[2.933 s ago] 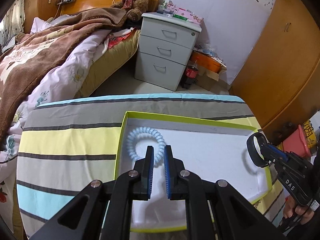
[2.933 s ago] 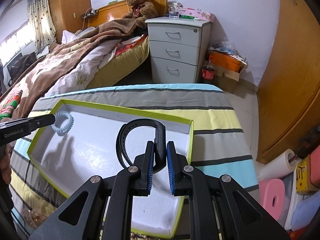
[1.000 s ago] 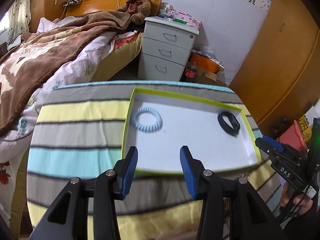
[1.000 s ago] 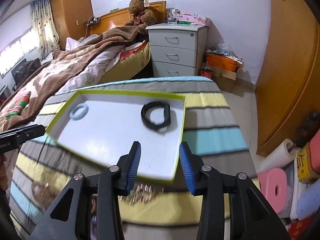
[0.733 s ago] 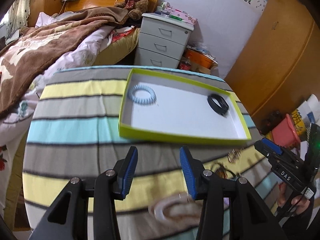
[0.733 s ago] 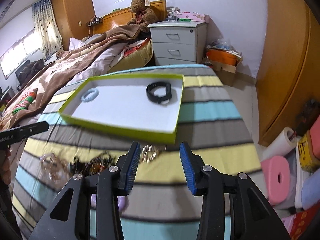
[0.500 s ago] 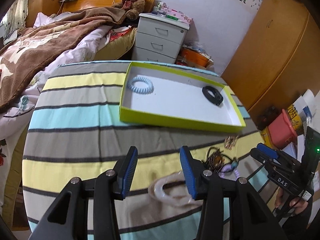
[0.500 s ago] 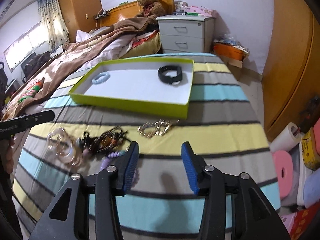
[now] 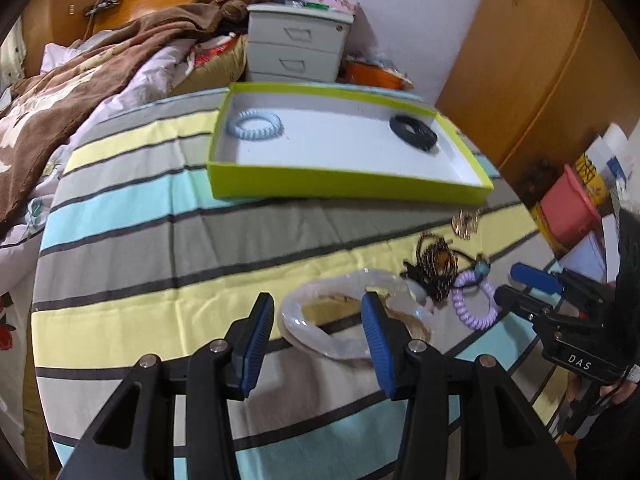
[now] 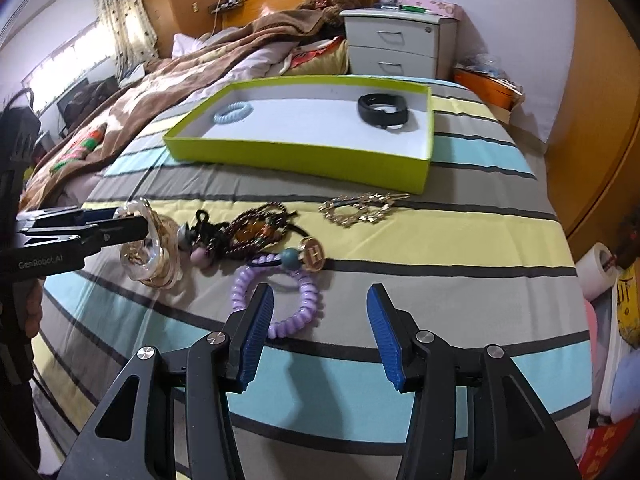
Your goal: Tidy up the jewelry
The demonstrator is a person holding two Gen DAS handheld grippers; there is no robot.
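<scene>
On the left of the striped cloth, the left gripper is hanging with its jaws apart over the near rim of the clear bangle, which is lying flat with a thin gold band tucked against it; nothing is clamped yet. To take it well, it should be lowering so that one pad goes inside the ring and the other outside, pinching a single wall rather than spanning the whole hoop. The bangle looks smooth and hard, so a square, firm bite is probably safer than a tip grip.

In the middle, the dark bead tangle is touching the bangle's right side and could be dragged along on the lift; rising slowly would show that early.

To the right, the right gripper is also standing open and empty, its left pad just over the purple coil. The jaws have just been opening, and part of the coil is lying between them. It should be closing on the coil's near arc, clear of the round charm beside it.

Beyond, the tray is already holding the blue coil at left and the black band at right, with bare floor between for both pieces.
</scene>
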